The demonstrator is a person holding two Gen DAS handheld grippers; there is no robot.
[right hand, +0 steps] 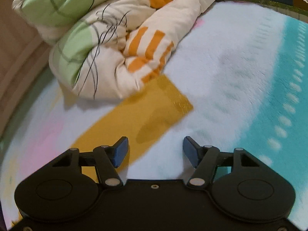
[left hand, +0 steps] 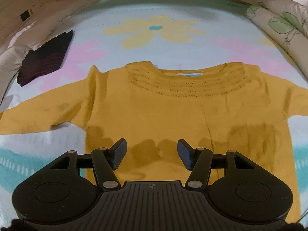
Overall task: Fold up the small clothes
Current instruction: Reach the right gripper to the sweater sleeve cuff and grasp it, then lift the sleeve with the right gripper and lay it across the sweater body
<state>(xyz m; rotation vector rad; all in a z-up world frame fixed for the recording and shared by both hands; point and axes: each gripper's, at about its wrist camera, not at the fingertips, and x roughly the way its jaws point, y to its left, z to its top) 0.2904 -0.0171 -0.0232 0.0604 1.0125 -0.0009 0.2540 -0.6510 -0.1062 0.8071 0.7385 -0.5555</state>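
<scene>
Both grippers, left gripper (left hand: 152, 154) and right gripper (right hand: 155, 152), hover released over the yellow sweater (left hand: 163, 107).

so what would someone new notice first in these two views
The mustard-yellow sweater spread flat on the flowered blanket, filling the middle of the left wrist view below the open left gripper. In the right wrist view, one sleeve runs toward the rumpled cream quilt at upper left, past the open, empty right gripper. A dark folded garment lies far left.
</scene>
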